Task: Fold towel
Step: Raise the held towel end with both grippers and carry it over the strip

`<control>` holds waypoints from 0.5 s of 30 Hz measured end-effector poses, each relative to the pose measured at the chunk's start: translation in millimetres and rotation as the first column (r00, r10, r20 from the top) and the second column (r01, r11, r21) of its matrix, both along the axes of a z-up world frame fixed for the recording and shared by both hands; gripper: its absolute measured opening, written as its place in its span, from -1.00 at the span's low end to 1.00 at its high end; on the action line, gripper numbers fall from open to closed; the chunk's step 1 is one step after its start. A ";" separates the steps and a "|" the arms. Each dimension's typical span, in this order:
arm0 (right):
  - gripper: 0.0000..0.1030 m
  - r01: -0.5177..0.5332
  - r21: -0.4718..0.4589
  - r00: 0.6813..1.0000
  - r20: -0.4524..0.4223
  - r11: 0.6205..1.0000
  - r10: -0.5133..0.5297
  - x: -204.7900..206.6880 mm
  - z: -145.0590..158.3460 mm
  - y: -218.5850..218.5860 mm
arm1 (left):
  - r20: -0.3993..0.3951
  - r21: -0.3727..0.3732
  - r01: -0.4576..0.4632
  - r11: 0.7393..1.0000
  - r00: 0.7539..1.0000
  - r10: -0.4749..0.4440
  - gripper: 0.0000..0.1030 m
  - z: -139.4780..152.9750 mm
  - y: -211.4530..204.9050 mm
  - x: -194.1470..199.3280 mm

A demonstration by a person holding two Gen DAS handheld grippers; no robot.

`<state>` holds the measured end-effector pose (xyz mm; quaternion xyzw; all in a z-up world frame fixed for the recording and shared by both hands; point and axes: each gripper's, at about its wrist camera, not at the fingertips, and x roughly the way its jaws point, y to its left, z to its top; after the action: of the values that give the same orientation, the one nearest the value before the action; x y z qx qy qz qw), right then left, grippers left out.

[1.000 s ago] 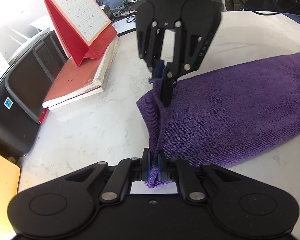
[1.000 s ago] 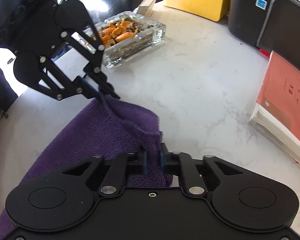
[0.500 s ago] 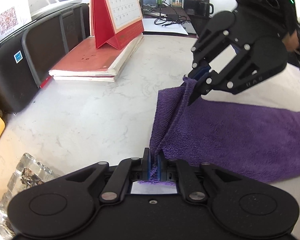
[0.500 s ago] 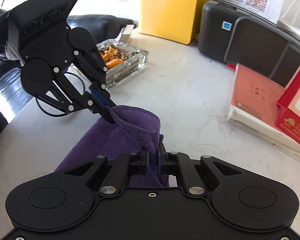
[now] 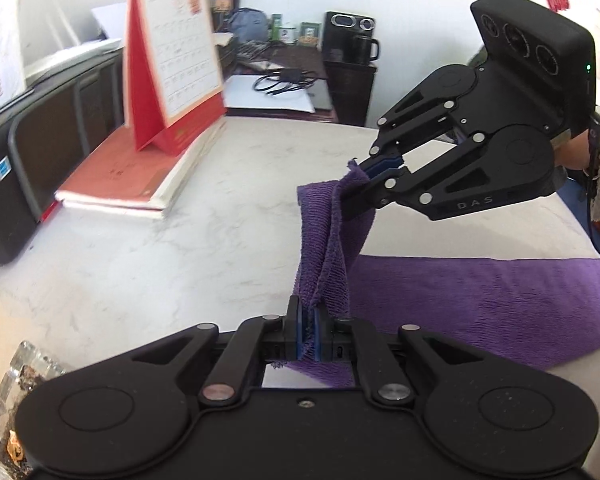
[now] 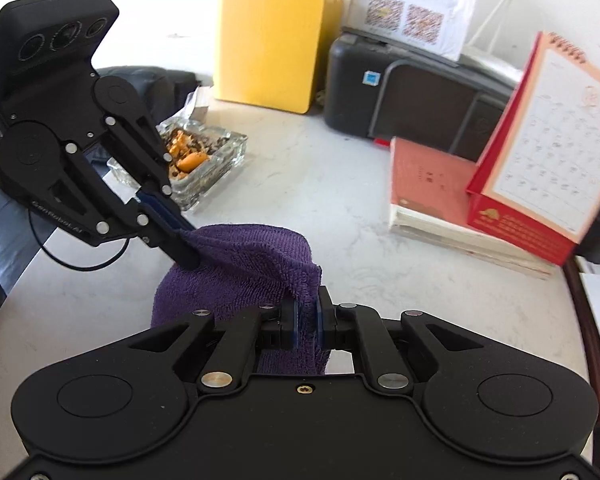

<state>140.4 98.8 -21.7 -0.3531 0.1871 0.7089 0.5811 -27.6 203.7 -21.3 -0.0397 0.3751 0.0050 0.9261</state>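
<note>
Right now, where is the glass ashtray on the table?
In the right wrist view the glass ashtray stands on the white table at upper left, just behind the left gripper and before the yellow box.

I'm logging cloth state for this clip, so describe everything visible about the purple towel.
The purple towel is a looped terry or microfibre cloth, deep violet with no pattern. One end is lifted off the white marble-look table; the left gripper and the right gripper are each shut on a corner of that end. The cloth sags in a loose arch between them. The rest lies flat on the table, stretching away in a long band. Only the grippers and the table touch it.
</note>
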 end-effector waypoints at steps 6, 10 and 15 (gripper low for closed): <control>-0.86 0.094 0.043 0.996 0.007 0.995 -0.094 -8.2 10.0 -42.5 | 0.010 0.001 0.067 0.998 0.998 -0.067 -0.90 11.8 -31.1 -2.5; -0.86 0.140 0.061 0.990 0.021 0.988 -0.142 -14.1 15.2 -71.3 | 0.015 -0.005 0.111 0.994 0.994 -0.111 -0.90 17.1 -52.4 -3.8; -0.86 0.202 0.083 0.979 0.020 0.976 -0.204 -21.0 19.1 -104.2 | 0.014 -0.030 0.175 0.984 0.985 -0.174 -0.90 18.2 -80.2 -1.3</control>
<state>119.5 -5.4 -2.6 -0.3187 0.1853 0.6478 0.6667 -28.9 123.5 -3.1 -0.0213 0.3719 -0.0823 0.9244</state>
